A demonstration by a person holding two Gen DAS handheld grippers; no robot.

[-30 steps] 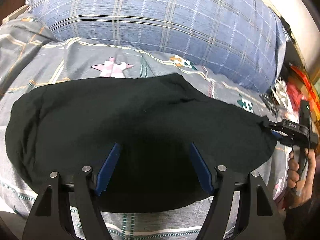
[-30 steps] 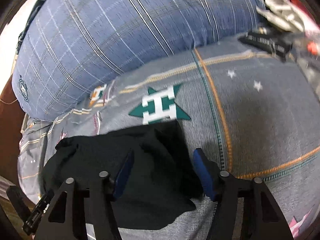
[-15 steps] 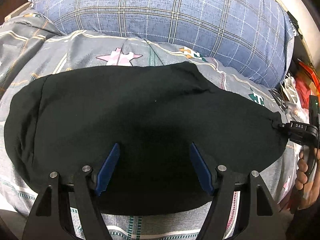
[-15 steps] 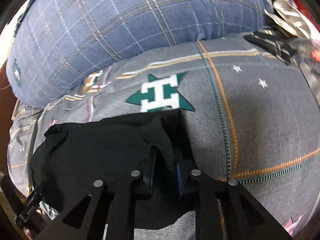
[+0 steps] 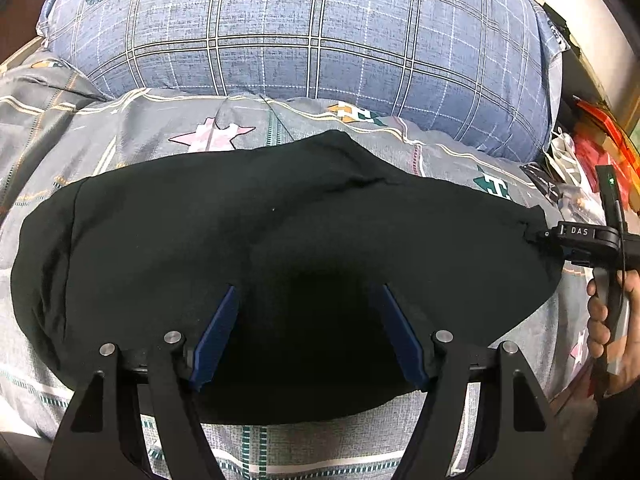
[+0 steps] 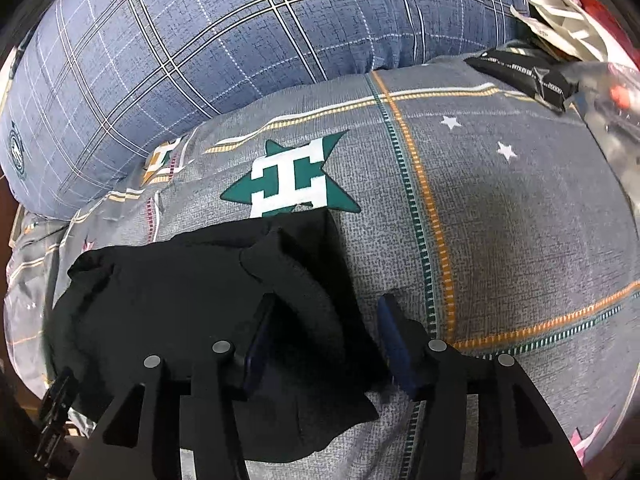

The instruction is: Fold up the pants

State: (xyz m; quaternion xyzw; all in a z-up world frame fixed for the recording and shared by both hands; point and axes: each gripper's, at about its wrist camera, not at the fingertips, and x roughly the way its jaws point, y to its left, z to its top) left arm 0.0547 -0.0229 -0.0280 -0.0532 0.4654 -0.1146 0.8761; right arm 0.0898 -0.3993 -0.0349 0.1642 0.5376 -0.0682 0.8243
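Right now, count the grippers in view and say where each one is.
2. The left gripper is open over the near edge of the pants. The right gripper is open at their right end, with cloth between its fingers. None seems hidden.

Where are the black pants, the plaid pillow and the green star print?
black pants (image 5: 280, 248), left wrist view, middle of the spread fabric.
plaid pillow (image 5: 312, 36), left wrist view, centre of its front face.
green star print (image 6: 290, 180), right wrist view, white letter at its centre.
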